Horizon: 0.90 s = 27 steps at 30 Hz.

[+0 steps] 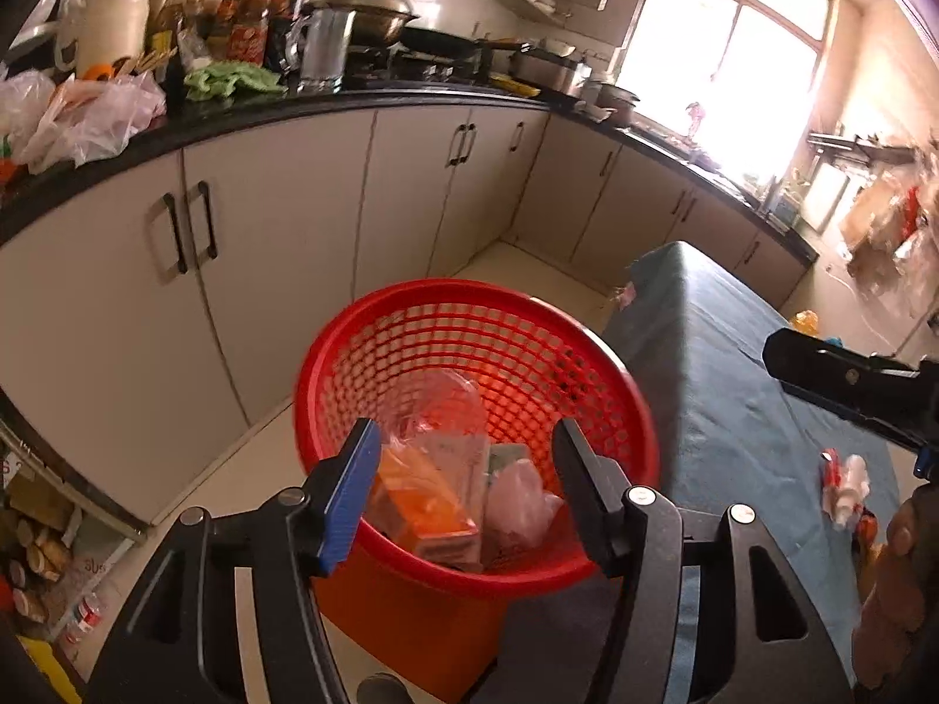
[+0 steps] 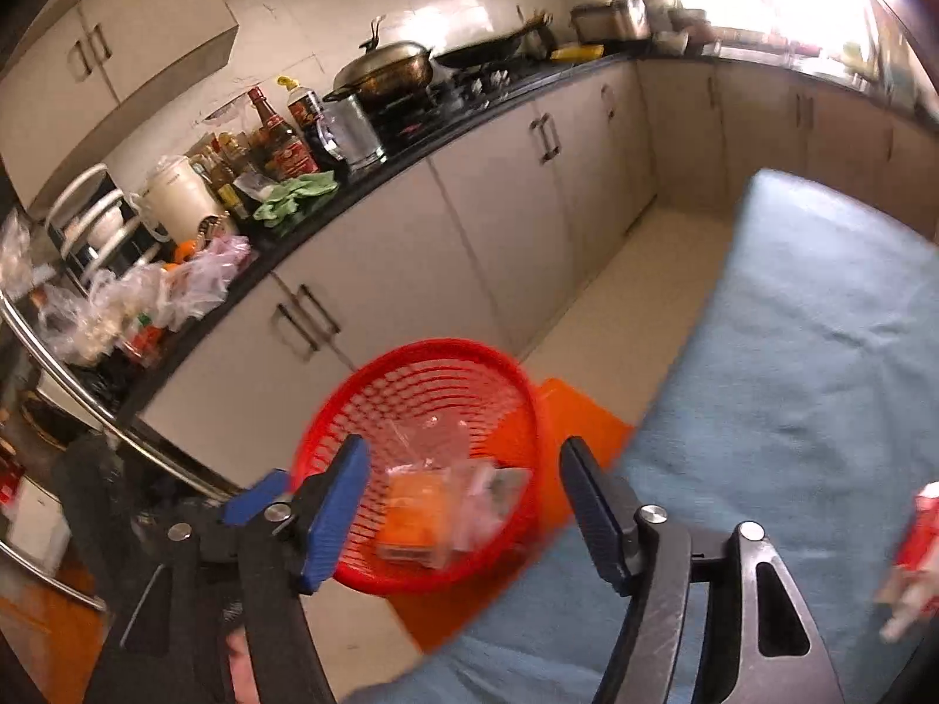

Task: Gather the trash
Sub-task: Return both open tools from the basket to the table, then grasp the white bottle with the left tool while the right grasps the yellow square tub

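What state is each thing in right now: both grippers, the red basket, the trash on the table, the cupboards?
Left gripper: open, nothing between the fingers.
Right gripper: open, nothing between the fingers.
Red basket: upright beside the table, partly filled with an orange carton and plastic bags.
Red and white wrapper: lying on the blue tablecloth, not collected.
Cupboard doors: shut.

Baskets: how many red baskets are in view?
1. The red basket sits on an orange stool between the cabinets and the blue table, with trash inside. Others may be hidden out of frame.
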Available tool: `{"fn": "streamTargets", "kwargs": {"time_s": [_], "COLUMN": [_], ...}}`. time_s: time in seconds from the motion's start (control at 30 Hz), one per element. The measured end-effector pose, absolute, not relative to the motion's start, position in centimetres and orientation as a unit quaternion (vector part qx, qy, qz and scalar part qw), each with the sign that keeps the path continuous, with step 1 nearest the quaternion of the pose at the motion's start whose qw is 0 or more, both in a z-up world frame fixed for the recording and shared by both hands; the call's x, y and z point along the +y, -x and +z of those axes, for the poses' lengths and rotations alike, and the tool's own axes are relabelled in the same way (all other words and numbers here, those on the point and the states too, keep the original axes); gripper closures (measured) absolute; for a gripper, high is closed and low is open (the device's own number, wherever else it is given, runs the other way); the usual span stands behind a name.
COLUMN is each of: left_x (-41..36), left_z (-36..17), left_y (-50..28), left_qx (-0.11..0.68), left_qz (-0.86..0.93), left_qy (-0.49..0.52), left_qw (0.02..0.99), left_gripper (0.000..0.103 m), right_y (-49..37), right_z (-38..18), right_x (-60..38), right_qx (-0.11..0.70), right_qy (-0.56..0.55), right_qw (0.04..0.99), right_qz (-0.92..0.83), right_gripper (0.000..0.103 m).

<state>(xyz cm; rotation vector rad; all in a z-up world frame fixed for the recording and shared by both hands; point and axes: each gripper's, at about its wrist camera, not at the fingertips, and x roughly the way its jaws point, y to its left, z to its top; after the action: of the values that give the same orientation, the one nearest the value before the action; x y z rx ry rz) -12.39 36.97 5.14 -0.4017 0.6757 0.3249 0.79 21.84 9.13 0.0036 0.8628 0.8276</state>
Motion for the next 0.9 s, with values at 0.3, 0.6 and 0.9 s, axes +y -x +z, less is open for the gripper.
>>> {"fn": "streamTargets", "kwargs": {"time_s": [0.3,0.6,0.9], "left_x": [27.9,17.2,10.2], "left_z": [6.7,6.0,5.1], "left_y": [12.2,10.3,8.9], "left_qx": [0.318,0.349,0.378], "left_qz": [0.083,-0.011,-0.057], "left_qy": [0.145,0.081,0.024], "left_qw": [0.933,0.934,0.924], "left_gripper": [0.039,0.039,0.037], "right_y": [2.5,2.8,1.0], "right_z": [10.3,9.2,6.5], "right_x": [11.6,-1.0,-14.6], "right_qx": [0.335,0.346,0.413], "right_qy": [0.019,-0.043,-0.053], "right_qw": [0.882,0.898,0.890], "right_qz": [0.332,0.268,0.187], "right_gripper": [0.018,0.018,0.037]}}
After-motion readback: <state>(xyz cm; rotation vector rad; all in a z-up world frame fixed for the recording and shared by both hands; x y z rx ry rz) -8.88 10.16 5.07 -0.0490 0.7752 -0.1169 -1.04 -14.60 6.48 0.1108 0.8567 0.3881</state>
